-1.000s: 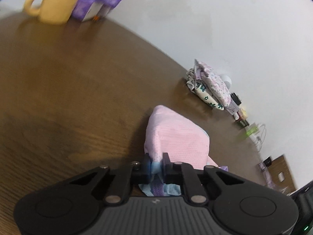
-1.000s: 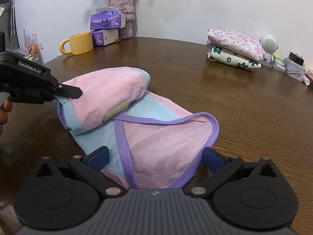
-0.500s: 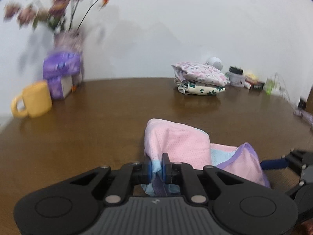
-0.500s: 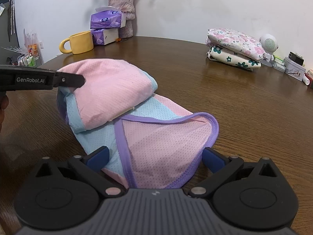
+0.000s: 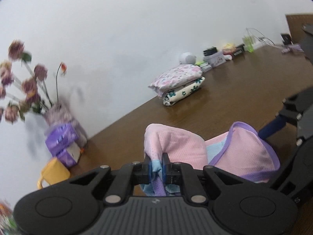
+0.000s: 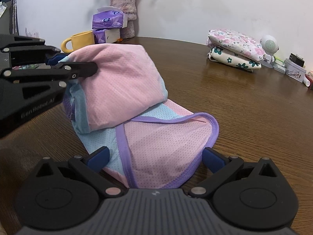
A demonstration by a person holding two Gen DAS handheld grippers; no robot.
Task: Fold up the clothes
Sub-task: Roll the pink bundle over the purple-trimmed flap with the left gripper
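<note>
Left wrist view: left gripper point(image 5: 157, 168) pinches pink garment point(image 5: 182, 146) edge

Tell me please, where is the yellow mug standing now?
In the right wrist view, the yellow mug stands at the far left of the table, just left of the purple tissue packs, behind the pink garment.

1. The garment point(image 6: 140, 117) lies on the desk point(image 6: 244, 107), its landmark here, one half folded up over the other.
2. The left tool point(image 6: 64, 60) is at the garment's left edge, clamped on its hem; the right tool point(image 6: 156, 156) sits before the garment, its fingers spread to either side of the near edge.
3. Behind the garment and to the left stands a mug point(image 6: 82, 41), with tissue packs point(image 6: 109, 25) and a vase point(image 6: 124, 13) behind it at the wall.
4. Behind the garment and to the right lies a stack of folded clothes point(image 6: 234, 49).
</note>
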